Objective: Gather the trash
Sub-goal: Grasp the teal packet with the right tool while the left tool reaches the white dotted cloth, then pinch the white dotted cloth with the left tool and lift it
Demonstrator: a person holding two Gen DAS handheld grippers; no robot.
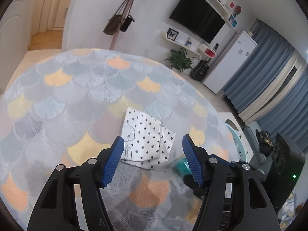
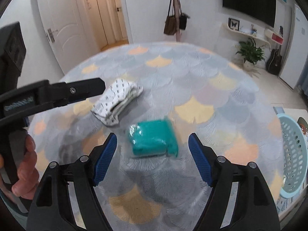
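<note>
Teal packet [image 2: 154,137] mid-rug [image 2: 192,73], basket [image 2: 294,154] at edge.

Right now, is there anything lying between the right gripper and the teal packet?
No. In the right wrist view the right gripper is open just before the teal packet; only bare patterned rug shows between them.

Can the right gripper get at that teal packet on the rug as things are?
Probably yes: the right gripper is open, the teal packet lies just ahead between its fingers, and nothing covers it.
</note>
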